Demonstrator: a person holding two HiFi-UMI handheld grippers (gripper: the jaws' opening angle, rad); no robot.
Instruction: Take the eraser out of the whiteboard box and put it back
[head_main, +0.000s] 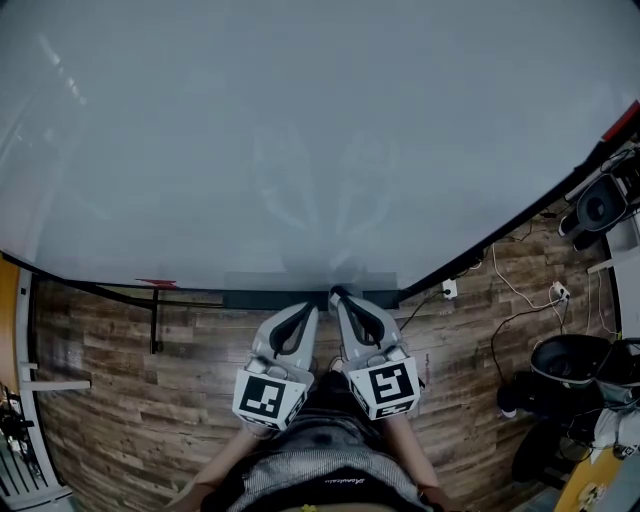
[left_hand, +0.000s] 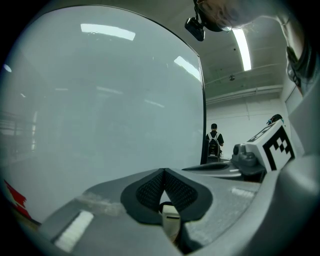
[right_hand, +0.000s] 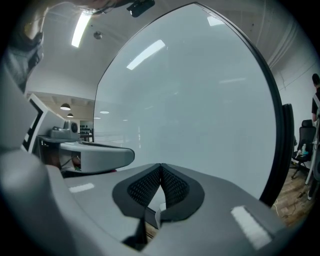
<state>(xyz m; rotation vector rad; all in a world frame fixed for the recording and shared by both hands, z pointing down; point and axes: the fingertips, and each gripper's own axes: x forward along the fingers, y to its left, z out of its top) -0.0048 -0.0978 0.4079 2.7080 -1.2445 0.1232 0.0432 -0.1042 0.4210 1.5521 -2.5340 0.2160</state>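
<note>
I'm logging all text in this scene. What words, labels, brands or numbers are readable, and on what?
No text is legible.
Cubes on the left gripper and right gripper: square marker patterns only, no letters.
On the whiteboard: nothing written.
Fine print on the person's clothing: too blurred to read.

Whiteboard (head_main: 300, 130) – glossy, smooth, floor (head_main: 120, 400) of grainy wood planks, right gripper (right_hand: 161, 166) matt grey plastic – dimpled black pads (right_hand: 145, 187).

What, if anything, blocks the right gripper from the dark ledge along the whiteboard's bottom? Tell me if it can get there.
Likely yes. The right gripper, shut, points at the dark ledge with its tip close by, and nothing shows between them. The left gripper lies beside it, not across its way.
</note>
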